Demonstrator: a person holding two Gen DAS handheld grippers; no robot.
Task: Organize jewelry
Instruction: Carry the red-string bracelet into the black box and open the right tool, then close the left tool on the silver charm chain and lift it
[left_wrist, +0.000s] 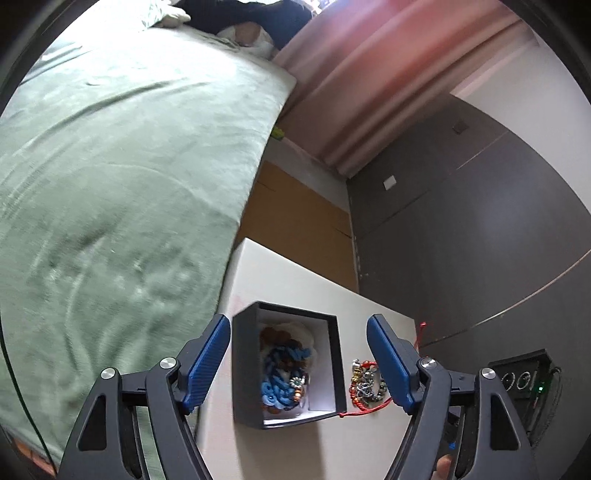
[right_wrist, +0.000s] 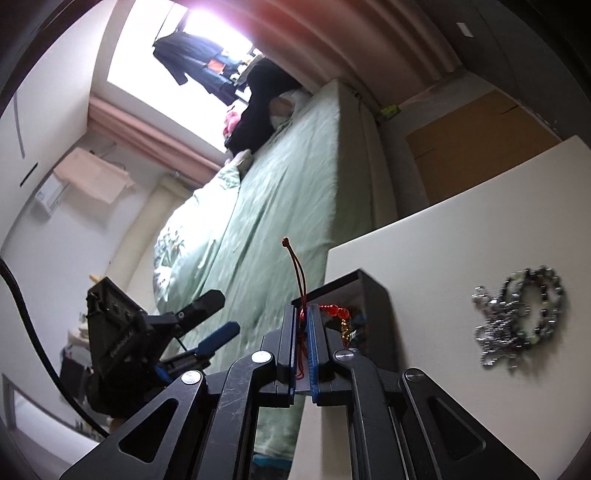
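Observation:
A black open box (left_wrist: 284, 363) with a white lining sits on the white table (left_wrist: 295, 280). It holds a blue braided piece and brown beads (left_wrist: 282, 369). Just right of the box lie beaded bracelets with a red cord (left_wrist: 364, 384). My left gripper (left_wrist: 299, 358) is open above the box, empty. In the right wrist view my right gripper (right_wrist: 303, 317) is shut on a red cord bracelet (right_wrist: 334, 310), held by the box's edge (right_wrist: 354, 295). Silver and dark beaded bracelets (right_wrist: 517, 317) lie on the table to the right. The left gripper (right_wrist: 207, 325) shows at the left.
A bed with a green cover (left_wrist: 122, 177) runs along the table's left side. A brown cardboard box (left_wrist: 295, 206) stands behind the table. A dark grey wall (left_wrist: 461, 240) lies to the right. A black device (left_wrist: 524, 380) sits at the right of the table.

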